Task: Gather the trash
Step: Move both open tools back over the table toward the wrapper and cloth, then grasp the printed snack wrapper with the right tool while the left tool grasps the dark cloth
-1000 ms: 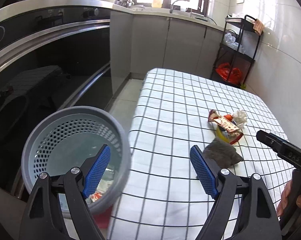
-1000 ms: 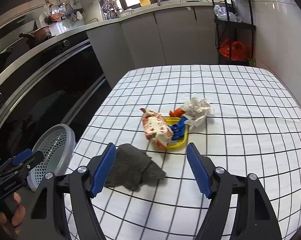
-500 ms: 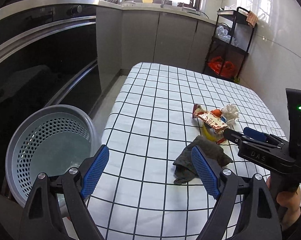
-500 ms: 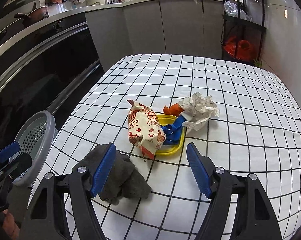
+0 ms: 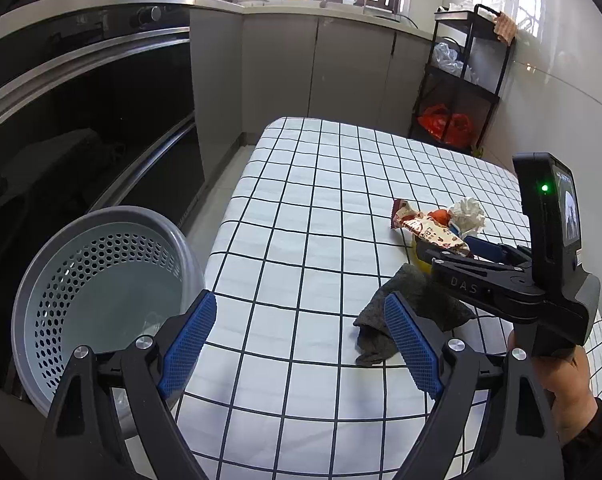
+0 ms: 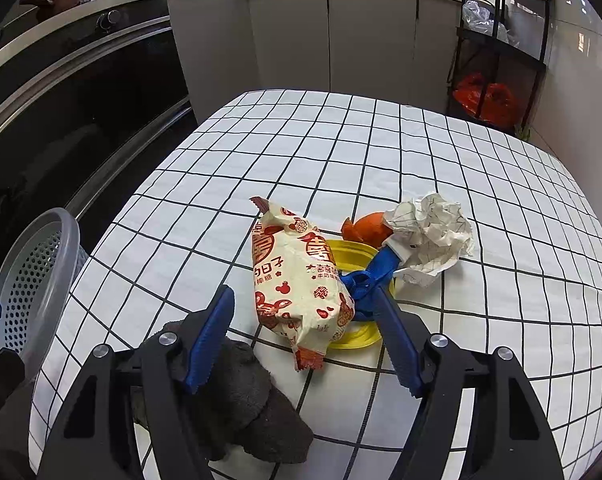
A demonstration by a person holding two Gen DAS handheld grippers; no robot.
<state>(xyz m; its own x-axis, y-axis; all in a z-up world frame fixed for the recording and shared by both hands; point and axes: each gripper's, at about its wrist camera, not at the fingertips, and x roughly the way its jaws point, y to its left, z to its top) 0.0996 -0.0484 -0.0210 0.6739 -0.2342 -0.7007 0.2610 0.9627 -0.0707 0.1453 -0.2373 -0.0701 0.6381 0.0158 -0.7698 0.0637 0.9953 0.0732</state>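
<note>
Table — covered by a white cloth with a black grid; stood in a kitchen, dark oven fronts and grey cabinets behind it.

Snack wrapper — cream with red print, lay near the middle of the table, its right side resting over a yellow lid. The near end of the wrapper lay between the blue pads of the right gripper; the pads did not touch it. Jaws were closing, a clear gap left on each side.

Blue strip — lay across the yellow lid, just beside the wrapper and touching the right-hand pad's tip.

Crumpled white paper — right of the lid, with an orange scrap just beside it.

Dark grey rag — bunched on the cloth near the table's front edge, partly under the right gripper's left finger.

Left gripper — jaws wide apart, nothing between them; hung above the table's left edge.

Grey perforated bin — stood off the table's left edge, below the left gripper's left finger; a little clear scrap showed at its bottom.

Black shelf rack — by the far wall, a red bag on its lowest shelf.

A hand held the right gripper's handle — seen in the left view.
</note>
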